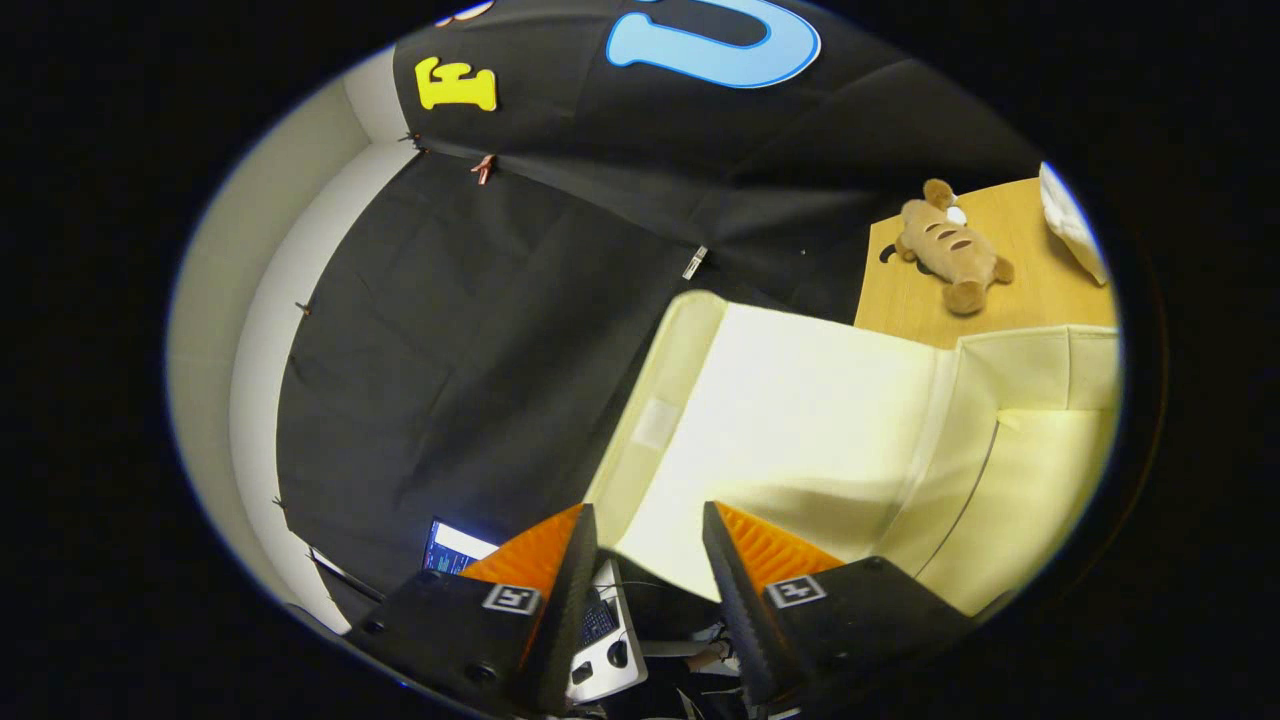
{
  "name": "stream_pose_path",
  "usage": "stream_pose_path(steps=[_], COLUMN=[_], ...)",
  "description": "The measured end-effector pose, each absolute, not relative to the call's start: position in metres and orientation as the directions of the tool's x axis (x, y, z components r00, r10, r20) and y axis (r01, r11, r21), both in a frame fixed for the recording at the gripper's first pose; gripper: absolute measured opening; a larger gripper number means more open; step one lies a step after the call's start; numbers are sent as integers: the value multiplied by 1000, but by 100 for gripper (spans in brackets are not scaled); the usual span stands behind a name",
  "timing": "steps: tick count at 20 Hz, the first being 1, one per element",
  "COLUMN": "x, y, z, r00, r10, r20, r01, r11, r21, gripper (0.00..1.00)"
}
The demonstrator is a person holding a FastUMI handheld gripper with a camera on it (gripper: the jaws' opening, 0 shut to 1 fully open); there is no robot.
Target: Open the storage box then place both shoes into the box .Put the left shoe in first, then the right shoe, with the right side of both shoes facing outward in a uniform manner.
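Observation:
The cream fabric storage box (1040,480) stands ahead and to the right of the fingers, on a wooden surface. Its lid (800,420) is swung up and open, its pale inner face turned toward me, with a small white patch near its outer rim. My gripper (650,520) hangs just in front of the lid's lower edge, fingers apart with nothing between them. The whole view is tilted.
A brown plush toy (950,250) lies on the wooden tabletop (1030,290) beyond the box, with a white cushion-like thing (1072,225) at the table's far side. Below the fingers sit a laptop (455,548) and a white device (605,650). Black cloth wall behind.

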State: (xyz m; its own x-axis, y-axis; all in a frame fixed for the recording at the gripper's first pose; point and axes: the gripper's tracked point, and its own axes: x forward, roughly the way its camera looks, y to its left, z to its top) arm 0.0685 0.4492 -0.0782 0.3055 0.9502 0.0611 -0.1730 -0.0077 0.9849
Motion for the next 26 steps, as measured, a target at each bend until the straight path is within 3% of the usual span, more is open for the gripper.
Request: stream_pose_path(steps=[2, 4, 11, 17, 21, 26], x=[68, 69, 69, 65, 42, -2], y=[445, 440, 385, 275, 205, 132], z=[-80, -81, -78, -104, -141, -227], r00=[315, 328, 450, 664, 752, 767], r10=[948, 944, 892, 721, 582, 429], r20=[44, 29, -48, -198, -309, -477], r01=[-188, -204, -306, -387, -314, -186], r11=[16, 41, 204, 558, 730, 860], r21=[982, 978, 930, 734, 608, 475], gripper=[89, 96, 96, 96, 96, 96])
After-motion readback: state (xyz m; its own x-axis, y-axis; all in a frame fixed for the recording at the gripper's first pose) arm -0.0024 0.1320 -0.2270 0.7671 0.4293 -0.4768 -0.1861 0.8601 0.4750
